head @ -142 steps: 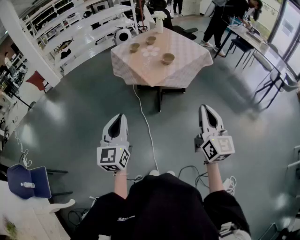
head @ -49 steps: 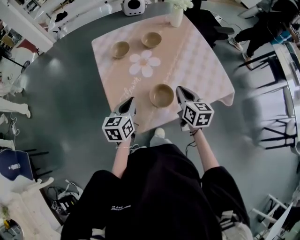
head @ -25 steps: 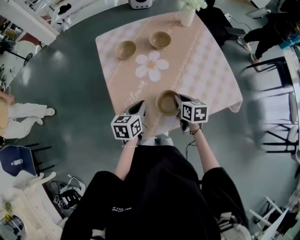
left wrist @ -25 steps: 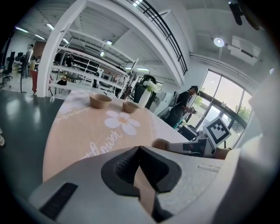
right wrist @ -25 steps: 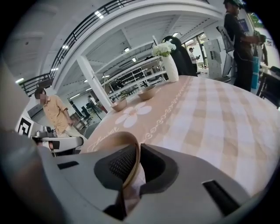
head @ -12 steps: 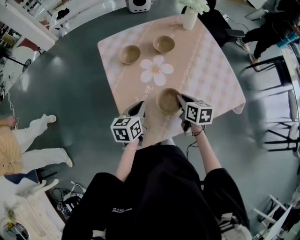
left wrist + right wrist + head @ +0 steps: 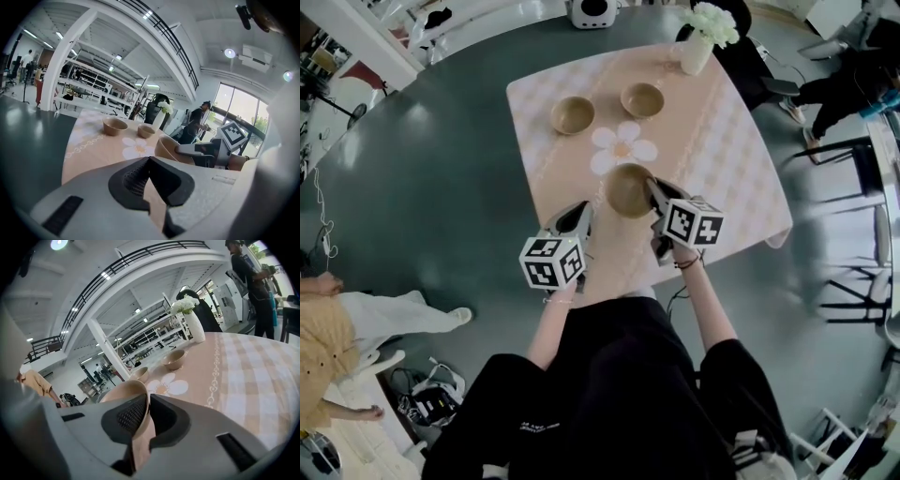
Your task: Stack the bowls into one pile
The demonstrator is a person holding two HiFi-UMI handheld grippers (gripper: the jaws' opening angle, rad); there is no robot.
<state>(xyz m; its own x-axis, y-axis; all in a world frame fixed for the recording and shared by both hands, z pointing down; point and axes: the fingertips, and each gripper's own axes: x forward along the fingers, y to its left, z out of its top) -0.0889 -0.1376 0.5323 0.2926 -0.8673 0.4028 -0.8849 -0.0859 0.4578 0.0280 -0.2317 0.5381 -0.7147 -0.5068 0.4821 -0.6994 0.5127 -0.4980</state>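
Three tan bowls are on or over a table (image 7: 741,159) with a pink checked cloth. My right gripper (image 7: 652,186) (image 7: 146,401) is shut on the near rim of one bowl (image 7: 628,189) (image 7: 119,392) and holds it above the cloth, next to a white flower print (image 7: 623,147). The two other bowls (image 7: 572,114) (image 7: 642,98) stand side by side beyond the print; the right gripper view shows them too (image 7: 139,374) (image 7: 174,359). My left gripper (image 7: 580,210) (image 7: 149,161) hovers over the table's near left edge, shut and holding nothing. In its view the held bowl (image 7: 168,147) hangs to the right.
A white vase (image 7: 697,53) (image 7: 194,326) of white flowers stands at the table's far right corner. A person in light trousers (image 7: 389,314) is on the floor to the left. Chairs and desks (image 7: 862,187) stand to the right, and another person (image 7: 253,282) is there.
The right gripper has lifted the bowl and carried it farther over the table, toward the flower print. The left gripper followed forward. The person at left walked on.
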